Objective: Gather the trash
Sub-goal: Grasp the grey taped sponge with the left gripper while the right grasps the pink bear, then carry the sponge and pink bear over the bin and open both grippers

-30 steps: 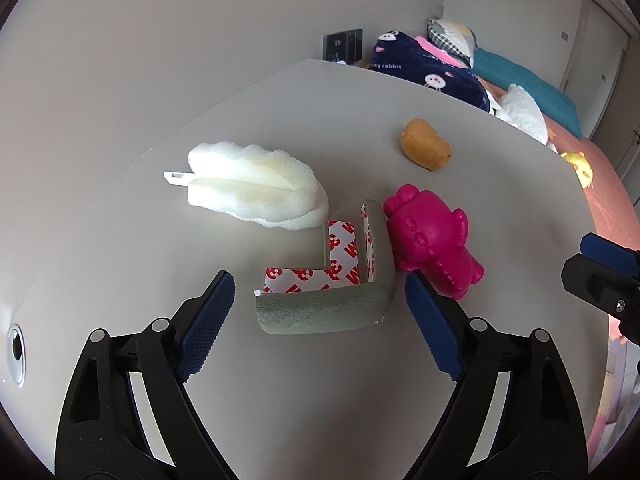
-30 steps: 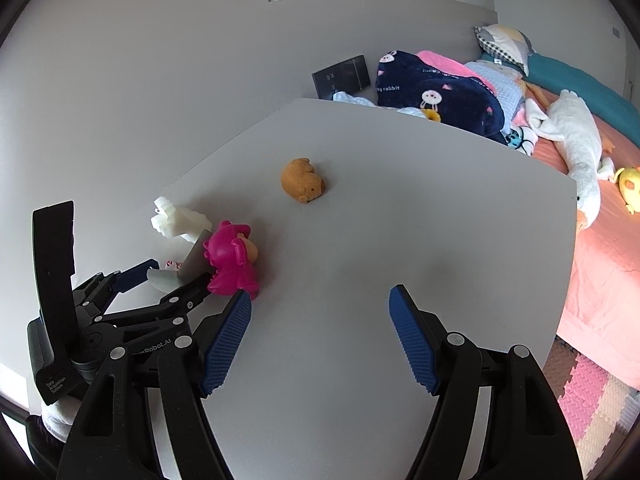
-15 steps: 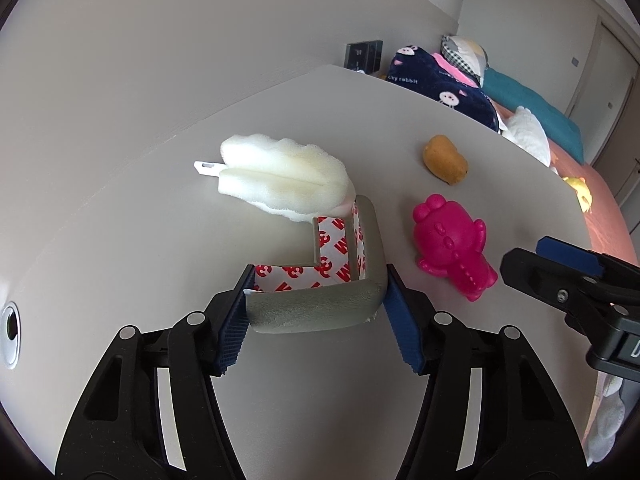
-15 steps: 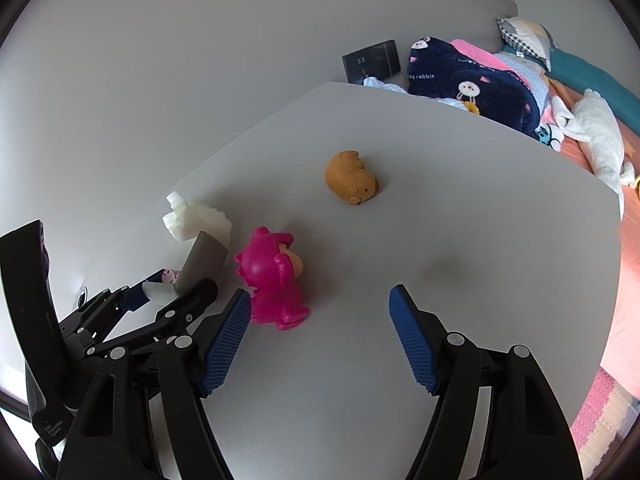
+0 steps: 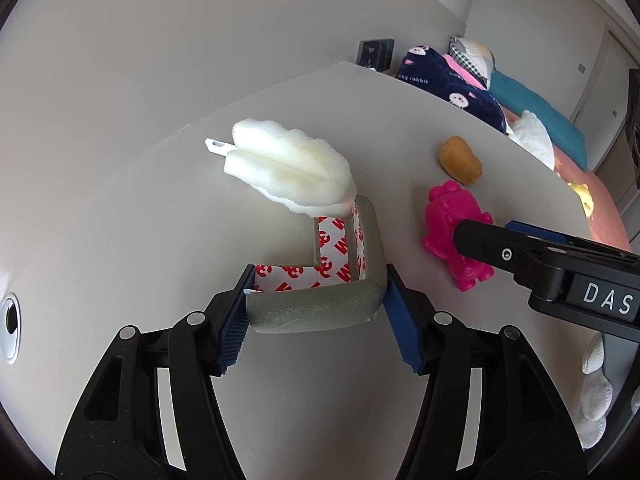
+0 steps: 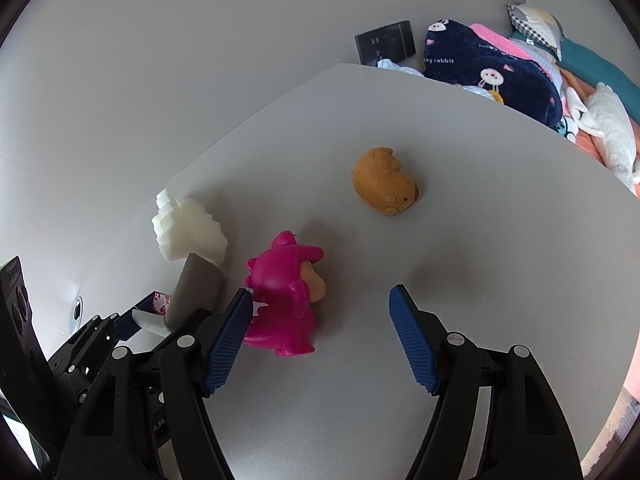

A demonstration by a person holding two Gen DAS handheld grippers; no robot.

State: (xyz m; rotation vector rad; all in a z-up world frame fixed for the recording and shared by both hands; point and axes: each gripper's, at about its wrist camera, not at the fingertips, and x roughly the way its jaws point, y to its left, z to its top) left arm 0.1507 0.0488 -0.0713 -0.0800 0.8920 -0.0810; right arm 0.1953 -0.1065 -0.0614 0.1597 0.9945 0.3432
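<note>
My left gripper (image 5: 318, 312) is shut on a grey L-shaped foam corner guard (image 5: 316, 308) with red-and-white adhesive backing, held at the table surface. The guard also shows in the right wrist view (image 6: 196, 292). A white foam piece (image 5: 288, 172) lies just behind it, touching its far arm. My right gripper (image 6: 320, 340) is open and empty, with a pink toy figure (image 6: 286, 300) by its left finger. From the left wrist view the right gripper's finger (image 5: 520, 244) reaches in over the pink toy (image 5: 456, 236).
An orange toy animal (image 6: 384, 186) lies farther back on the white table (image 6: 480, 240). A wall runs along the table's left side. A bed with blankets and plush toys (image 6: 500, 72) lies beyond the far edge. A round hole (image 5: 9, 320) is at the table's left.
My left gripper has closed on the grey corner guard and drawn it away from the pink toy. My right gripper has moved in toward the pink toy.
</note>
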